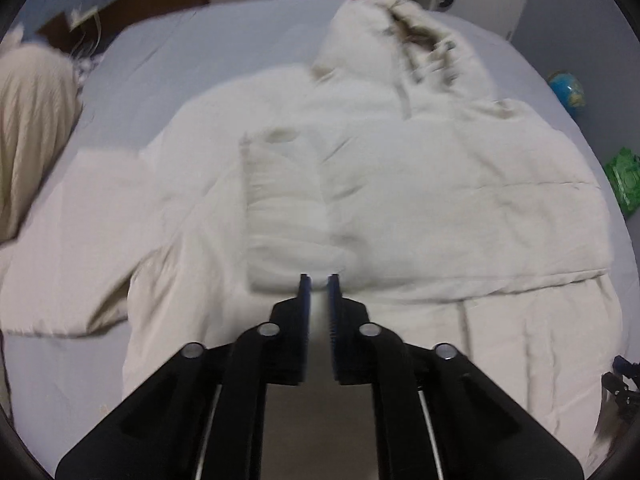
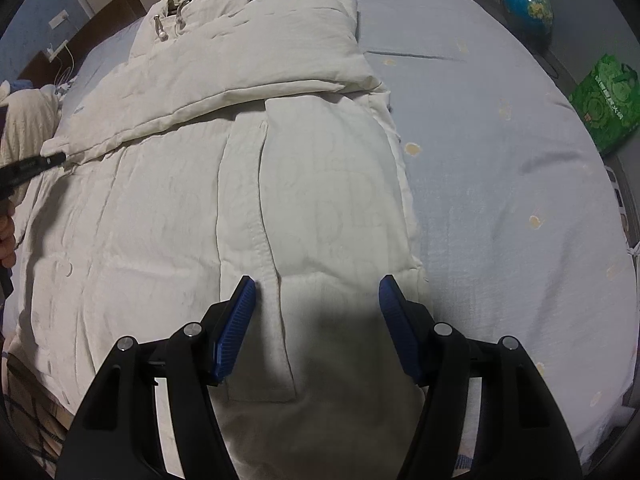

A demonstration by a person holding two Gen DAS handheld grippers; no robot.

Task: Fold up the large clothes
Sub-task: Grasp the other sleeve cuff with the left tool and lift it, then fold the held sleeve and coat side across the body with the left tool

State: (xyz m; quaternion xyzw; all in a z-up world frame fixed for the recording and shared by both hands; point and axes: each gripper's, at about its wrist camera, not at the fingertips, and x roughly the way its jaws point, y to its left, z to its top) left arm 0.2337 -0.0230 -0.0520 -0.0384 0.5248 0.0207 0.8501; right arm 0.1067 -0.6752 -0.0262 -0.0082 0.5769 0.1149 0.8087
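Across the pale blue bed sheet (image 2: 500,184) lies a large cream padded coat (image 1: 400,184), spread flat with its hood (image 1: 404,40) toward the far end of the bed. Both sleeves are folded in over the body: one sleeve (image 2: 256,60) lies crosswise over the chest, the other sleeve (image 1: 284,208) runs lengthwise down the middle.

Above the coat's lower half hovers the left gripper (image 1: 319,280), tilted steeply down, its blue pads (image 1: 305,304) drawn nearly together with only a narrow slit between them. No cloth sits in that slit; the tips are just at the cuff end of the lengthwise sleeve. That view is smeared with blur.

Over the coat's near right corner hangs the right gripper (image 2: 318,284), jaws spread wide, nothing between them, straddling the coat's front placket (image 2: 256,216).

Beside the bed stand a globe (image 2: 528,4) and a green box (image 2: 604,100). A beige ribbed garment (image 1: 32,128) lies at the left edge.
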